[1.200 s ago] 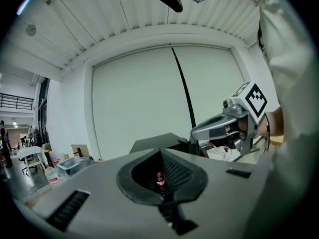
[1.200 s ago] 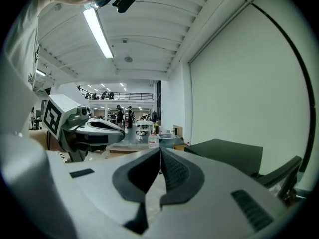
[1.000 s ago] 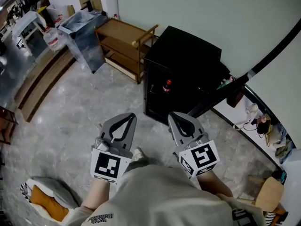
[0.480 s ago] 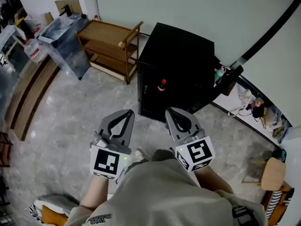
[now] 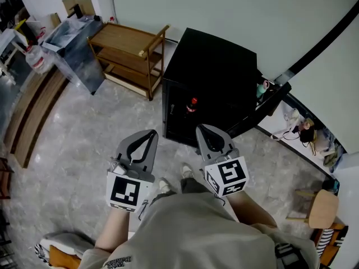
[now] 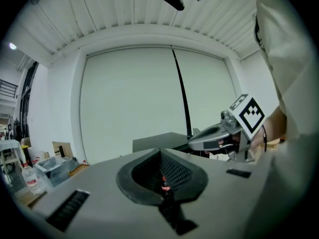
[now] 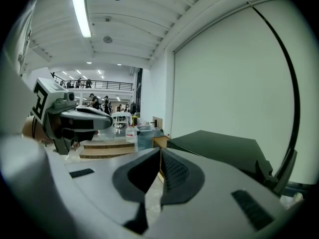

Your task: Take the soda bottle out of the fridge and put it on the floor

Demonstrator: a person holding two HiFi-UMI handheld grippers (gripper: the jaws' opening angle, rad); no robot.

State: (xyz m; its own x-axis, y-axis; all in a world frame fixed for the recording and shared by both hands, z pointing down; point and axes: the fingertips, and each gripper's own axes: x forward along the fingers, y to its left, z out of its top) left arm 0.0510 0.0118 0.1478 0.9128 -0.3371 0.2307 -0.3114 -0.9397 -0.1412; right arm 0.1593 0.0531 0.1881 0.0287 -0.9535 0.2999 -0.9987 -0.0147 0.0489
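A black fridge (image 5: 216, 77) stands against the wall ahead of me. The soda bottle (image 5: 192, 105), dark with a red cap and label, stands upright behind the fridge's front; I cannot tell whether the door is open. My left gripper (image 5: 151, 133) and right gripper (image 5: 199, 128) hang side by side over the floor, short of the fridge, both shut and empty. In the left gripper view the bottle (image 6: 164, 185) shows far off through the hollow behind the shut tips (image 6: 160, 151). The right gripper view looks past its closed tips (image 7: 160, 149) along the fridge (image 7: 219, 148).
A wooden shelf cart (image 5: 129, 51) stands left of the fridge, with a grey bin (image 5: 74, 48) and a water bottle (image 5: 35, 58) beyond it. Wooden steps (image 5: 27, 122) run along the left. A round stool (image 5: 322, 207) and small clutter (image 5: 303, 131) lie at the right wall.
The view has shifted so the fridge sits slightly nearer and more central. Both grippers have stayed shut and side by side, edging toward the fridge.
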